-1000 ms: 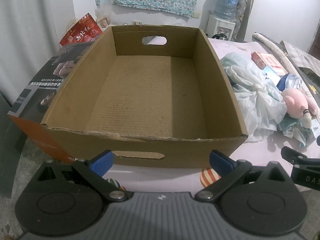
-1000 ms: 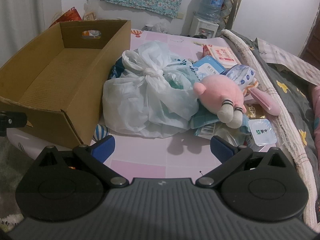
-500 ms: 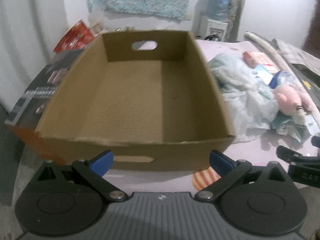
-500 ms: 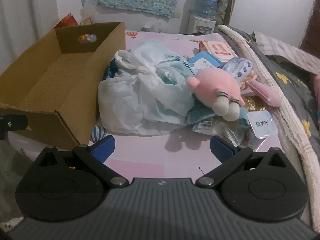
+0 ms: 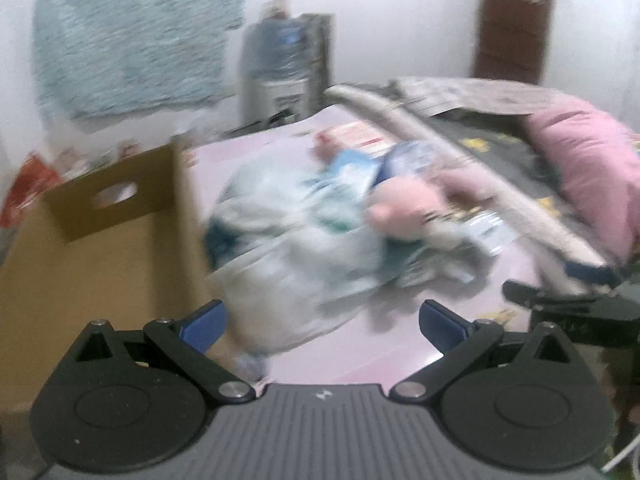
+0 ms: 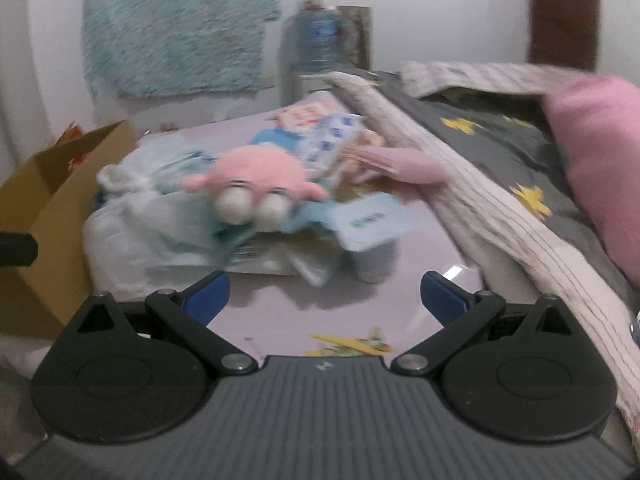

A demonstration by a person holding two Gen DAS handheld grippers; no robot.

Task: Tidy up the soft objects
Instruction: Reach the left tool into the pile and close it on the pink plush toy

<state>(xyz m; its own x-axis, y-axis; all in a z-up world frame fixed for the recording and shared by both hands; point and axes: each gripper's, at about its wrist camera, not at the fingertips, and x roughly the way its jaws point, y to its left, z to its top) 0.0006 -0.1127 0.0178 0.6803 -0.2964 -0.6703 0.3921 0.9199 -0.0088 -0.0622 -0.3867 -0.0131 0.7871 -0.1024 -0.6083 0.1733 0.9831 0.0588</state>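
Observation:
Both views are motion-blurred. A pink plush toy [image 6: 256, 178] with two white feet lies on a pile of soft packets and a knotted white plastic bag [image 6: 132, 236] on the pink table. The same plush [image 5: 408, 204] and bag [image 5: 288, 248] show in the left wrist view. An open cardboard box [image 5: 92, 248] stands to the left, its corner [image 6: 60, 188] also in the right wrist view. My left gripper [image 5: 320, 322] is open in front of the bag. My right gripper [image 6: 324, 296] is open, short of the pile, with nothing between its fingers. It also shows at the left view's right edge [image 5: 568, 300].
A rolled quilt [image 6: 480, 208] and a grey blanket with yellow marks [image 6: 500, 152] run along the table's right side, with a pink pillow [image 6: 600, 168] beyond. A water dispenser [image 6: 320, 44] and a patterned cloth [image 6: 176, 28] stand at the back wall.
Both grippers have swung to the right. The left view has left the box's inside and now faces the bag and plush. The right view has closed in on the plush.

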